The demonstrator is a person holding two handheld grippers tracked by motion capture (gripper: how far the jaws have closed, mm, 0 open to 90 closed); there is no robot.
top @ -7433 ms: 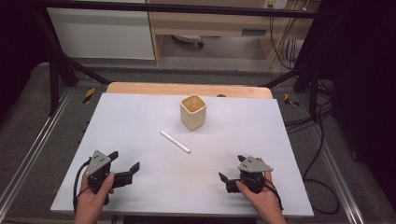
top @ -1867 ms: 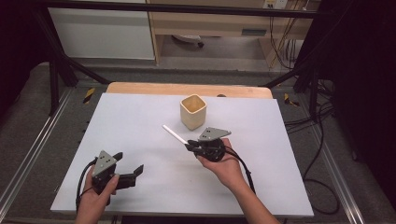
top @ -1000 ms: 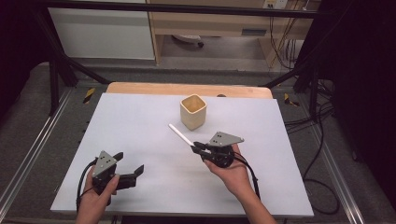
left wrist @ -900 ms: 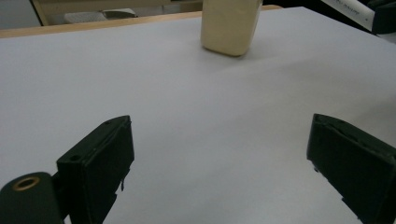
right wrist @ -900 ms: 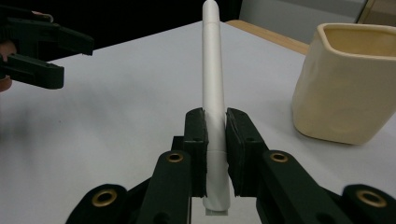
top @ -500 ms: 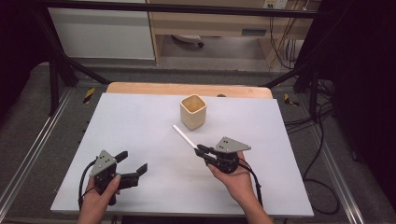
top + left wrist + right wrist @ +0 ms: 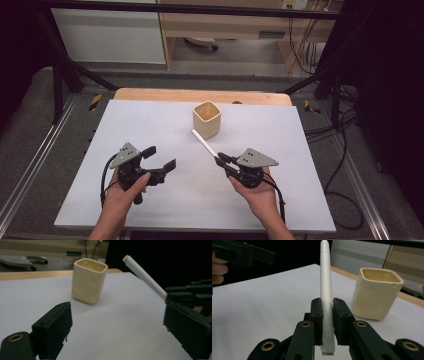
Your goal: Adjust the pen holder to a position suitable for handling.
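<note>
- The white stick, a slim round rod that looks like a paper-wrapped straw, is off the table, clamped near its lower end by the right gripper; in the right gripper view the stick runs straight up between the two black pads pressed on either side of it.
- In the high view the stick slants from the gripper up toward the far edge of the table, and its free tip lies just beside the near face of the cream square cup; whether the tip touches the cup cannot be told.
- The cup stands upright, open and empty as far as can be seen, near the middle of the far edge of the white table.
- The left gripper is held above the table's near-left part, its jaws spread wide with nothing between them; in the left gripper view they frame the cup and the raised stick.
- A strip of wooden board shows beyond the far edge.
</note>
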